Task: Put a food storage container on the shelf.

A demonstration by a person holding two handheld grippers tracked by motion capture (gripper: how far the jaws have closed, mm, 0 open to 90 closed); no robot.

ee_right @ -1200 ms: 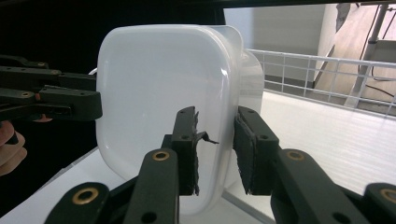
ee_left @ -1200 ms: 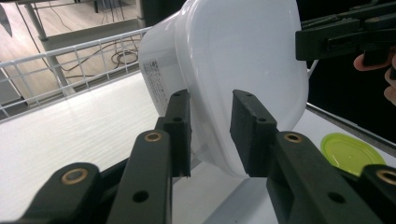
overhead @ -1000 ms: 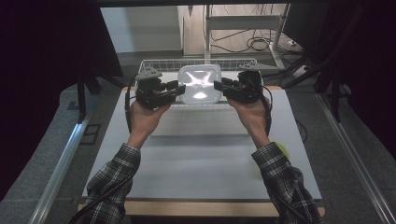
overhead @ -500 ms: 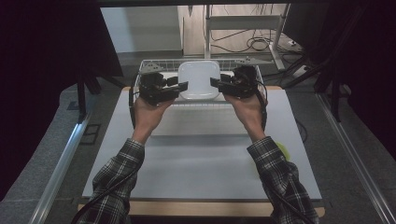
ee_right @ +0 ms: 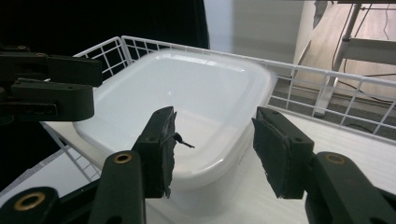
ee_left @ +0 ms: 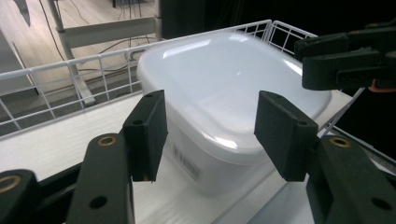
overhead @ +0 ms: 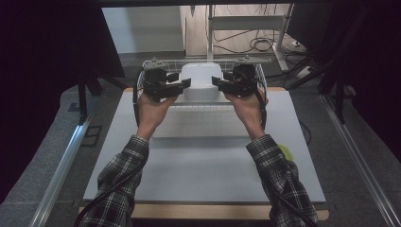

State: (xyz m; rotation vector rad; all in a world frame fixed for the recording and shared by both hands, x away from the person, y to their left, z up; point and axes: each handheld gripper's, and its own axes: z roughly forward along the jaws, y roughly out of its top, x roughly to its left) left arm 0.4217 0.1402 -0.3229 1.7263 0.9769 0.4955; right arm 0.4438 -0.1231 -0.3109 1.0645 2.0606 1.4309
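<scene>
Black rubber pads on the left gripper (overhead: 185, 83) and the right gripper (overhead: 216, 81) now stand apart, with no pad pressing on anything; both sets of jaws have just been opening, and the white lidded container (overhead: 202, 80) that sat between them a second ago is free of them. In the earlier high views the grippers flanked the container closer in; now each has eased a little off its side, so I judge that the box has just been let go and the placing step is done, with backing the hands away as the likely next move. The container rests on the floor of the white wire basket (overhead: 150, 66), about midway between the basket's left and right walls, at the far edge of the table (overhead: 198, 165) from the person. The high view gives what the others lack: both plaid sleeves (overhead: 124, 165) reaching up to the basket, and the pale mat (overhead: 198, 124) lying just short of the basket's near side. The left gripper view adds what is lost from above: a faint printed label (ee_left: 186, 159) on the container's side wall and the glossy lid (ee_left: 233, 74) seated flat. The right gripper view shows a thin frayed thread (ee_right: 183, 141) hanging off one pad (ee_right: 161, 149) of its own jaws.
</scene>
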